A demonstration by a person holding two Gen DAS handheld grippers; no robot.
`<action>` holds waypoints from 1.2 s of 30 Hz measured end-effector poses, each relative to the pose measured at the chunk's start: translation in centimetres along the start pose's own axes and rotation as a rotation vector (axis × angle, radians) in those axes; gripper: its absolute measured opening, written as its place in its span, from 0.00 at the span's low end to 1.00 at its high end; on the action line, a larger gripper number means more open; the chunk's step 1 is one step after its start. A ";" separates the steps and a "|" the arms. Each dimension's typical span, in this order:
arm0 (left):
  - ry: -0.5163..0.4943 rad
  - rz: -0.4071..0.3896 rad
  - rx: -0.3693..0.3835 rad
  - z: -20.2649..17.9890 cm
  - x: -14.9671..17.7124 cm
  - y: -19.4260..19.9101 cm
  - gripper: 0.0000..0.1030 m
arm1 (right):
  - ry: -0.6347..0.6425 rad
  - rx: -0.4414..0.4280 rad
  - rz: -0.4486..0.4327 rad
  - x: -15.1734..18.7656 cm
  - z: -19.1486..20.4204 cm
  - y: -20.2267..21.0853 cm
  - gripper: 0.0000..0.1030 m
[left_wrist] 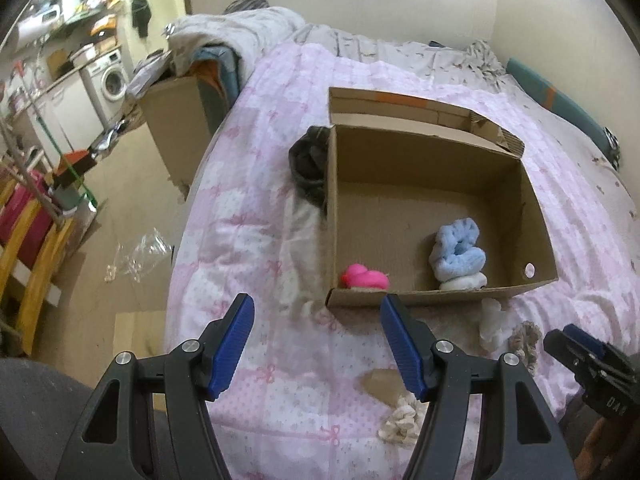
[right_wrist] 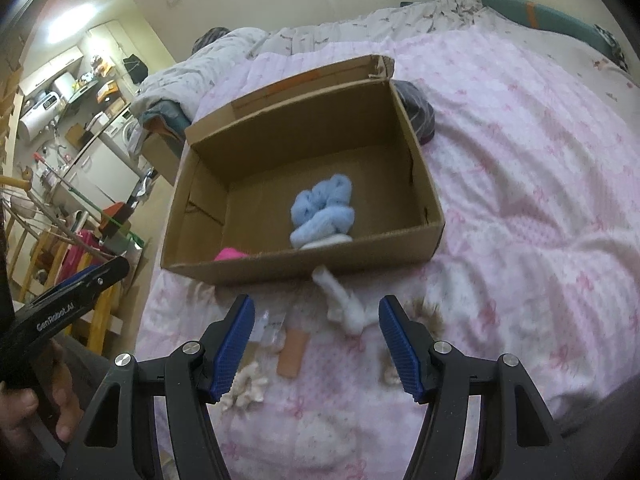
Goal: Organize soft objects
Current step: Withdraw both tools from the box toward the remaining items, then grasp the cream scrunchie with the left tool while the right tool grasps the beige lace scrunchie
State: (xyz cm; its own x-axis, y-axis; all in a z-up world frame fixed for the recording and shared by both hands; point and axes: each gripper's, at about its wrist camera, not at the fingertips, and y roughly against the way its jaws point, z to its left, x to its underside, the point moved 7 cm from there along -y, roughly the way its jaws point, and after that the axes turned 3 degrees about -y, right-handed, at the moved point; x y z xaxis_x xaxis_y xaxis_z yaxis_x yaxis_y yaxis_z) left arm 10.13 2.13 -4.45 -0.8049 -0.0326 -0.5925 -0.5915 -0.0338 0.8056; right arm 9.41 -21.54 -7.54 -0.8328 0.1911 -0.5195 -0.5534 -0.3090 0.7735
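Note:
An open cardboard box (left_wrist: 536, 216) (right_wrist: 304, 268) sits on the pink quilt. Inside it lie a light blue fluffy item (left_wrist: 458, 252) (right_wrist: 324, 212) on top of a white one (left_wrist: 464, 282), and a bright pink item (left_wrist: 364, 278) (right_wrist: 228, 255) in the near left corner. My left gripper (left_wrist: 318, 304) hovers open over bare quilt, just short of the box's near wall. My right gripper (right_wrist: 316, 304) is open too. A white soft item (right_wrist: 344, 304) (left_wrist: 490, 320) lies on the quilt ahead between its fingers, not gripped.
A brownish fluffy item (right_wrist: 428, 312) (left_wrist: 526, 340), a cream fluffy item (right_wrist: 244, 388) (left_wrist: 402, 420) and a tan strip (right_wrist: 294, 350) lie on the quilt. Dark garments (left_wrist: 310, 168) (right_wrist: 420, 112) flank the box. The bed edge drops to a cluttered floor (left_wrist: 120, 220) on the left.

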 end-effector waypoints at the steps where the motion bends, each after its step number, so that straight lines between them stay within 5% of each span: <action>1: 0.008 0.008 -0.002 0.3 0.1 -0.2 0.61 | -0.001 0.001 0.000 0.2 0.0 0.0 0.66; 9: 0.068 0.149 0.049 0.7 1.9 -3.4 0.61 | -0.024 0.047 0.029 1.1 -0.5 -0.9 0.66; 17: -0.144 0.453 0.241 -7.1 9.1 -7.1 0.61 | -0.070 0.066 0.063 1.2 -1.4 -2.1 0.66; 21: -0.195 0.507 0.248 -8.8 10.6 -8.2 0.61 | -0.116 0.077 0.071 1.2 -2.5 -2.3 0.66; 26: -0.216 0.581 0.258 -9.7 11.9 -9.6 0.36 | -0.152 0.088 0.072 1.3 -3.5 -2.1 0.66; 29: -0.206 0.576 0.264 -9.5 12.0 -9.5 0.18 | -0.162 0.096 0.069 1.2 -3.9 -2.1 0.66; 36: -0.136 0.467 0.347 -7.4 9.8 -5.3 0.13 | -0.199 0.086 0.070 0.9 -4.5 -2.0 0.66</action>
State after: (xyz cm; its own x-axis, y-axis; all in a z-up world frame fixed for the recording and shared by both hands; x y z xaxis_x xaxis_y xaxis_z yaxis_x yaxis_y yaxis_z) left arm 5.76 -5.45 -14.56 -0.9686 0.1631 -0.1874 -0.1361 0.2828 0.9495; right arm 9.81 -24.95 -11.22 -0.8505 0.3545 -0.3885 -0.4865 -0.2494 0.8374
